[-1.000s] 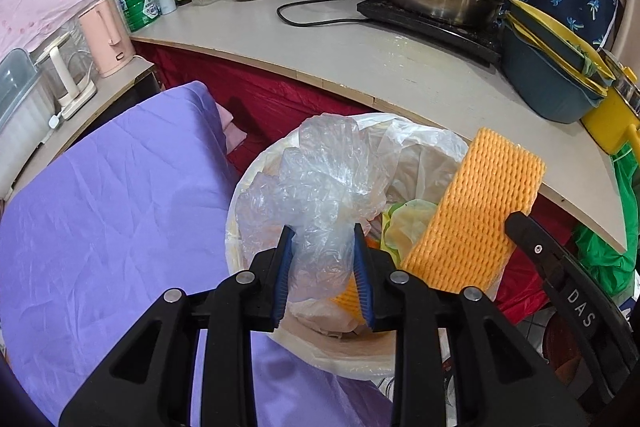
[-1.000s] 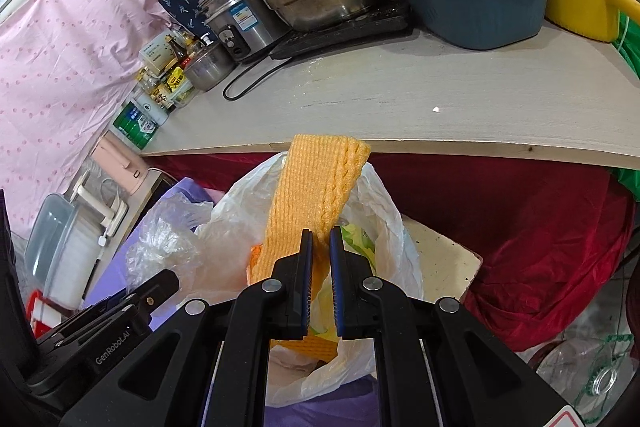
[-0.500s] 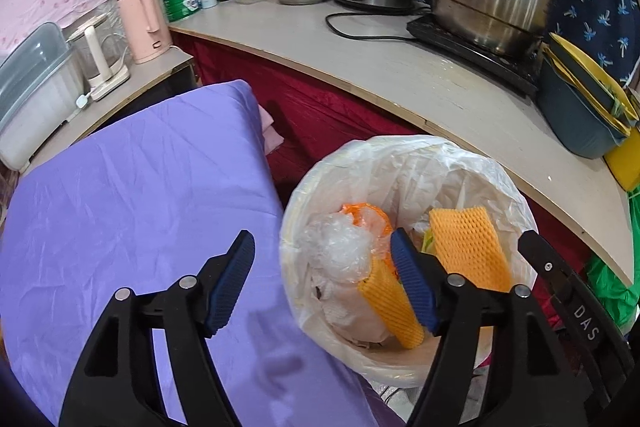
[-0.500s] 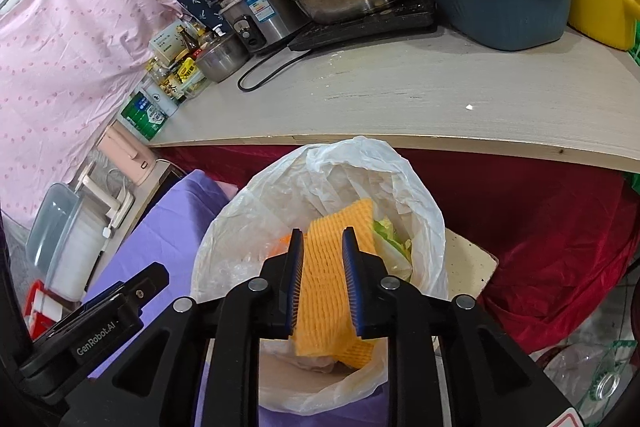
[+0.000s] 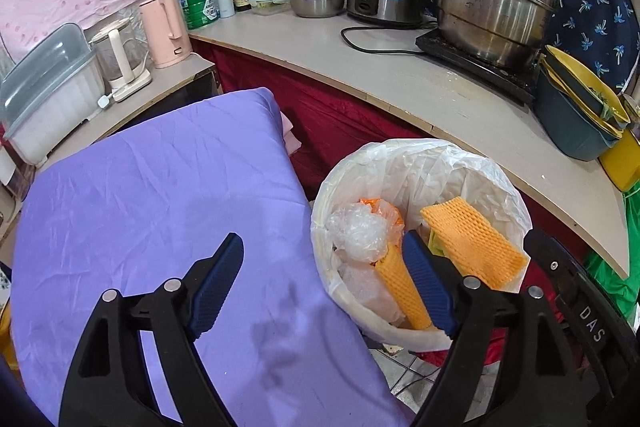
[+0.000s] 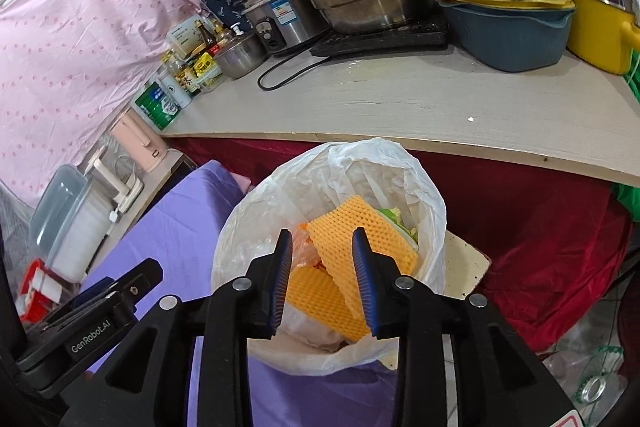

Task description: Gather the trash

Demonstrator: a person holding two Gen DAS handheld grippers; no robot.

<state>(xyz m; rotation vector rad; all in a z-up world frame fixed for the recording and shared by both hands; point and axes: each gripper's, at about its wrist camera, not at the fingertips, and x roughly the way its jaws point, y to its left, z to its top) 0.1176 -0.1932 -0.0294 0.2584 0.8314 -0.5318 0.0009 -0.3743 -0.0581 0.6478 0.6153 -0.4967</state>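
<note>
Beside the purple cloth-covered surface, below the pale curved worktop: one round bin lined with a white plastic bag.

Contents, as seen from both wrist views: two ribbed orange foam-net sleeves, one leaning against the far liner wall, one lying lower toward the near rim; one crumpled clear plastic film wad; an orange plastic scrap; some green leafy waste, mostly hidden.

Left gripper: black frame, blue ribbed pads, jaws spread wide and opening; one finger over the purple cloth, the other over the bin; nothing pressed between them.

Right gripper: same make, jaws at a moderate gap and opening, poised above the bin mouth; the upper foam sleeve shows through the gap but lies down in the bin, free of the pads.

Step in hand, by judgement: release of both pieces into the bin, apparently just completed.

Next move calls for: lifting both grippers clear of the liner without snagging it, then looking for remaining trash. None is visible on the cloth or worktop in these views.
</note>
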